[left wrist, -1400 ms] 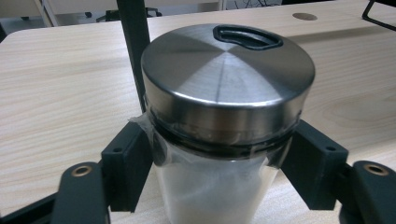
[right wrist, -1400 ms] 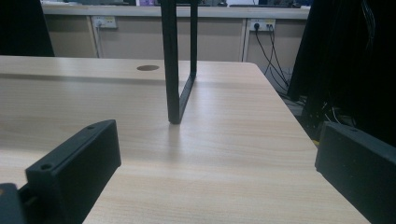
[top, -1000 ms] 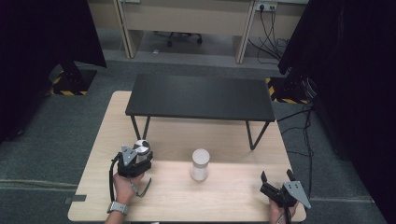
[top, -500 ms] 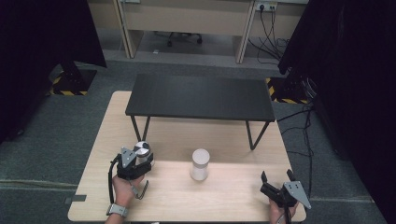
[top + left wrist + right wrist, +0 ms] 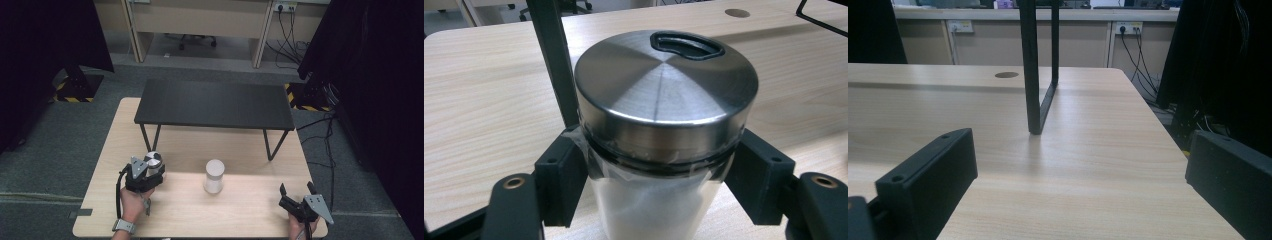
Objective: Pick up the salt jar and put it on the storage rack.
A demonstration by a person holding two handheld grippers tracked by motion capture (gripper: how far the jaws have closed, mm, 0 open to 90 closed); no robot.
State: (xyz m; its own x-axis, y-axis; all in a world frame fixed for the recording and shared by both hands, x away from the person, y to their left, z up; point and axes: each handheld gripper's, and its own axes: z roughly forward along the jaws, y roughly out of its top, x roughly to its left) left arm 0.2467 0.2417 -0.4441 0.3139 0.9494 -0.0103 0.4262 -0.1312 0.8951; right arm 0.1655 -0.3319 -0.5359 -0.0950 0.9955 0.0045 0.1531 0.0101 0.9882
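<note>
The left gripper [image 5: 150, 167] is clamped on a jar [image 5: 154, 161] with a brushed steel lid, near the left front part of the pale wooden table [image 5: 240, 150]. In the left gripper view the 2 black jaws press against the jar [image 5: 659, 200] from both sides just under the lid [image 5: 664, 90], on a clear wall with white contents behind it. The lid carries a black kidney-shaped opening [image 5: 686, 44] near its far edge; no brand, label or writing can be read on the lid or the wall. The jar stands upright, beside a leg of the black bench [image 5: 215, 105] that sits across the far half of the table.

A second container, a white cylinder [image 5: 214, 176], stands upright near the middle of the table, well apart from both grippers; its side bears no legible print from the high view.

The right gripper [image 5: 298, 191] rests at the front right corner, jaws spread wide with nothing between them. The right gripper view shows bare wood between its jaws and a bench leg [image 5: 1034, 75] further off
</note>
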